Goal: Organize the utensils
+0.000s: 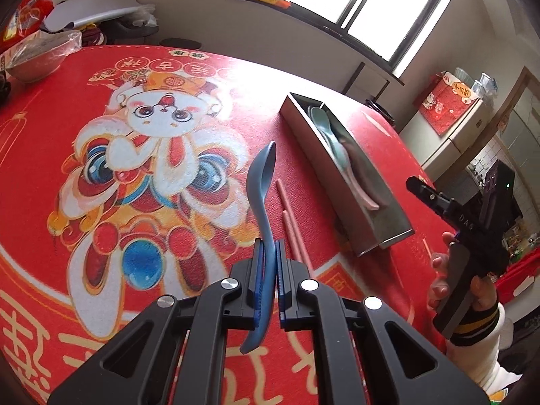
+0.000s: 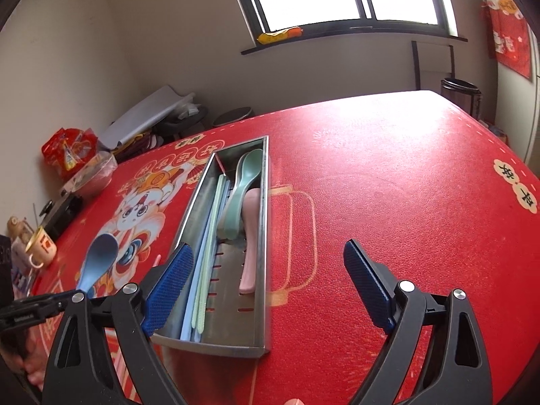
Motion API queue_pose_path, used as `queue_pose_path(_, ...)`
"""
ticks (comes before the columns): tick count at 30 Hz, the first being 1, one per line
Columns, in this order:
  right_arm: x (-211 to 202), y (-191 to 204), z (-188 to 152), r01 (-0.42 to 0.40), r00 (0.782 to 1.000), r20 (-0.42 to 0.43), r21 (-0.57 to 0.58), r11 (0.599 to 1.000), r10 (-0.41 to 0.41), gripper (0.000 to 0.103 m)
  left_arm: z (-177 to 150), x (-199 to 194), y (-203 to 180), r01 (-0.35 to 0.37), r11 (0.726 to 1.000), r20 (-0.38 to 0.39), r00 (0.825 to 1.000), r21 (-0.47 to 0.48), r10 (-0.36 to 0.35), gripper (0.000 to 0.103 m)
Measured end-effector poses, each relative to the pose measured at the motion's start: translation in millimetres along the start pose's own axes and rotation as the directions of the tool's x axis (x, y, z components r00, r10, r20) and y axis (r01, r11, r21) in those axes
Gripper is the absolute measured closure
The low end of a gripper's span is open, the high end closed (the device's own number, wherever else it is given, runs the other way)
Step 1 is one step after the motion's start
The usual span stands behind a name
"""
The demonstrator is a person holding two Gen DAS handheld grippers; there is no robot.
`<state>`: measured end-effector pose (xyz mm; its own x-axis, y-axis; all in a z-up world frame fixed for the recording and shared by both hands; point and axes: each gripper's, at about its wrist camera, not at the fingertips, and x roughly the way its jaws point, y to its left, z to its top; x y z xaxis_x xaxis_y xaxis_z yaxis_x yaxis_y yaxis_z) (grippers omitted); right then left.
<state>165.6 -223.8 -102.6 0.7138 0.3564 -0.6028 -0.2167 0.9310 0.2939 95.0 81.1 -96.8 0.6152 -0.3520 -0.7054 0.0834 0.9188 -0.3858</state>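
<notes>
Left tool (image 1: pixel 269 253) clenched on blue spoon (image 1: pixel 261 182) above counter (image 1: pixel 202 108); right tool (image 2: pixel 268 283) released, spread over tray (image 2: pixel 263 236).

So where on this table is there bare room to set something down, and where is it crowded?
Free: the wide red mat right of the metal tray, out to the far edge. Also the rabbit print between the tray and the bowl. Crowded: the tray itself, with spoons and chopsticks, the pink chopsticks lying on its left, and the left edge around the mug.
</notes>
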Motion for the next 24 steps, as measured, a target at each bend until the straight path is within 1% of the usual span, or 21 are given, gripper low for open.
queue_pose_path(5,0.3,-12.2,1.7,0.020,1.000,0.000,0.043,0.999,-0.020,0.016,31.3,28.2,-35.0,0.086,0.995,-0.002,0.996,-0.051,-0.087,0.096)
queue_pose_path(8,-0.5,-18.7,2.6,0.029,1.000,0.002,0.064,0.998,-0.029,0.016,58.6,52.4,-54.6,0.143,0.984,-0.003,0.990,-0.106,-0.144,0.096)
queue_pose_path(9,-0.5,-20.9,2.5,0.032,0.999,0.001,0.071,0.997,-0.032,0.016,67.2,61.1,-60.5,0.150,0.981,-0.005,0.988,-0.124,-0.152,0.096)
queue_pose_path(12,1.5,-27.2,3.4,0.037,0.999,-0.010,0.091,0.995,-0.036,0.016,89.3,87.6,-76.0,0.131,0.979,-0.017,0.991,-0.155,-0.135,0.096)
queue_pose_path(16,4.2,-32.8,5.1,0.033,0.999,-0.020,0.112,0.993,-0.031,0.016,110.4,119.7,-89.2,0.080,0.981,-0.047,0.995,-0.175,-0.090,0.096)
queue_pose_path(20,3.5,-36.4,7.3,0.053,0.998,-0.022,0.118,0.992,-0.051,0.016,124.4,143.3,-99.2,0.023,0.989,-0.077,0.996,-0.145,-0.034,0.096)
queue_pose_path(24,2.5,-41.8,9.8,0.061,0.998,-0.019,0.136,0.989,-0.058,0.016,131.2,160.7,-98.2,-0.005,0.986,-0.103,0.995,-0.166,-0.012,0.096)
